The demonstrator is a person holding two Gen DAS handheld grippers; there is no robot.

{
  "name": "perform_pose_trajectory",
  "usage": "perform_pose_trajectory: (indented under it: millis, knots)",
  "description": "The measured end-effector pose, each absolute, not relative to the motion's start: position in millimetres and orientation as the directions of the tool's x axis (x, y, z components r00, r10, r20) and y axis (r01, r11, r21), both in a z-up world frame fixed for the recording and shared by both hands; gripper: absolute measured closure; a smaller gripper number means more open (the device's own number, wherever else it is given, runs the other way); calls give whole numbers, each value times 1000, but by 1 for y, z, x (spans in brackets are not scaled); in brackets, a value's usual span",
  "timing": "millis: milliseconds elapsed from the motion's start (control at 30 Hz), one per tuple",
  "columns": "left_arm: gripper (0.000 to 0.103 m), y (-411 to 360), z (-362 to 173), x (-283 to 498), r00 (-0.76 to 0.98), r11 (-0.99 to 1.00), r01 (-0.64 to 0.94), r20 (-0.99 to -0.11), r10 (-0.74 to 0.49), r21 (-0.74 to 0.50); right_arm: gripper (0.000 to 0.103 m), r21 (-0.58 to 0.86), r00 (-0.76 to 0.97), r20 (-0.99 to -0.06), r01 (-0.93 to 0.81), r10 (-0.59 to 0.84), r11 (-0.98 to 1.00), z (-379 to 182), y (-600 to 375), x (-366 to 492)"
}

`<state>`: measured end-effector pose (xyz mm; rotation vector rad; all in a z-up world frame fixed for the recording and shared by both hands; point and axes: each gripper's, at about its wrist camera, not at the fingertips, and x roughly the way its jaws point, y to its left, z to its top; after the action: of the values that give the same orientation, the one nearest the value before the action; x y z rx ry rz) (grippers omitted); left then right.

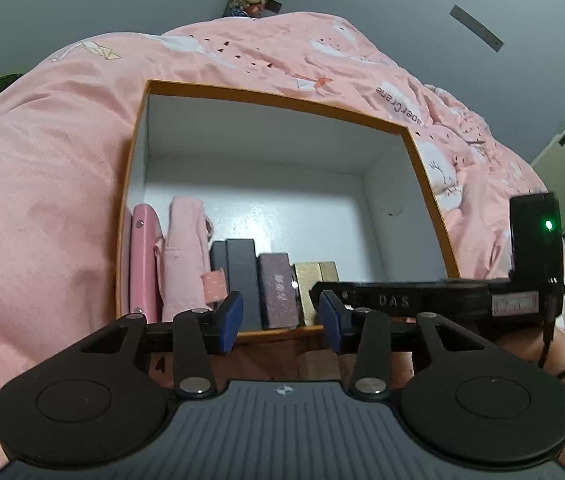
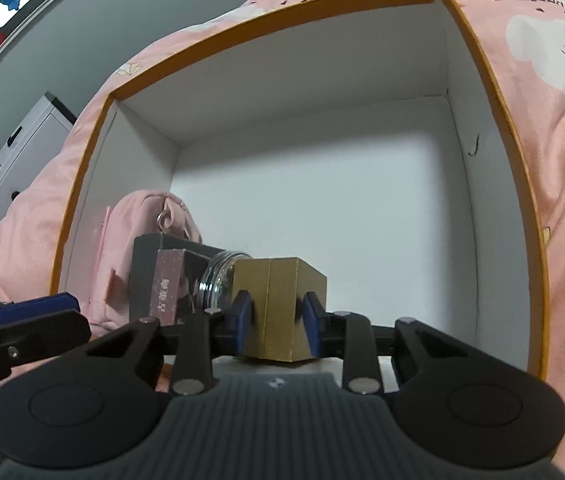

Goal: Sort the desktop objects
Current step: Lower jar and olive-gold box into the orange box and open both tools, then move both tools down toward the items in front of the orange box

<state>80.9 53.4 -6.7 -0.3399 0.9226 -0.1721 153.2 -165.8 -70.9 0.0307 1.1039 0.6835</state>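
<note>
An open orange-rimmed box with white inside (image 1: 266, 94) (image 2: 282, 8) lies on a pink bedspread. Along its near wall stand a pink case (image 1: 144, 256), a pink pouch (image 1: 184, 252), a dark grey box (image 1: 242, 276), a purple box (image 1: 280, 296) and a gold box (image 1: 314, 280). My right gripper (image 2: 276, 320) is shut on the gold box (image 2: 282, 304) at the box's near wall. A glass jar (image 2: 220, 280) sits just behind it. My left gripper (image 1: 280, 322) is open and empty above the near rim.
The pink bedspread (image 1: 42, 184) surrounds the box. The right gripper's body (image 1: 442, 300) crosses the left wrist view at right. The left gripper's fingers (image 2: 38, 308) show at the left of the right wrist view. White drawers (image 2: 14, 152) stand far left.
</note>
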Motion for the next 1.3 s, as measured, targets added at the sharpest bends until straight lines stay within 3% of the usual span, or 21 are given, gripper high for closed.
perform_pose_trajectory:
  millis: [133,433,633,667,833,967,1100,1300]
  knots:
    - [55,46,0,75,595,933,38,-742,-308,-357,78,352,299,-792,-489,533,798,-63,-174,151]
    - [55,29,2,61,531,916,133,-753,-389,-379,76,371,445,-647,-526,619,765,-2,-231,101]
    - [55,2,-8,54,468,917,247,-790,-397,-314,76,305,455,-705,-499,544,811,-16,-249,75]
    - [62,-2,-11,53,453,914,260,-797,-401,-312,76,297,448,-722,-488,527,821,-23,-251,73]
    - [64,-13,-33,54,376,921,255,-847,-376,-296,76,298,416,-761,-457,497,838,-49,-258,65]
    - [64,-24,-45,54,347,935,265,-881,-321,-236,76,273,425,-771,-453,474,849,-61,-255,56]
    - [64,-34,-49,51,346,936,322,-903,-255,-141,68,224,460,-776,-439,432,870,-71,-252,52]
    - [64,-60,-52,42,352,879,473,-928,-123,63,63,266,462,-758,-426,461,865,-74,-262,51]
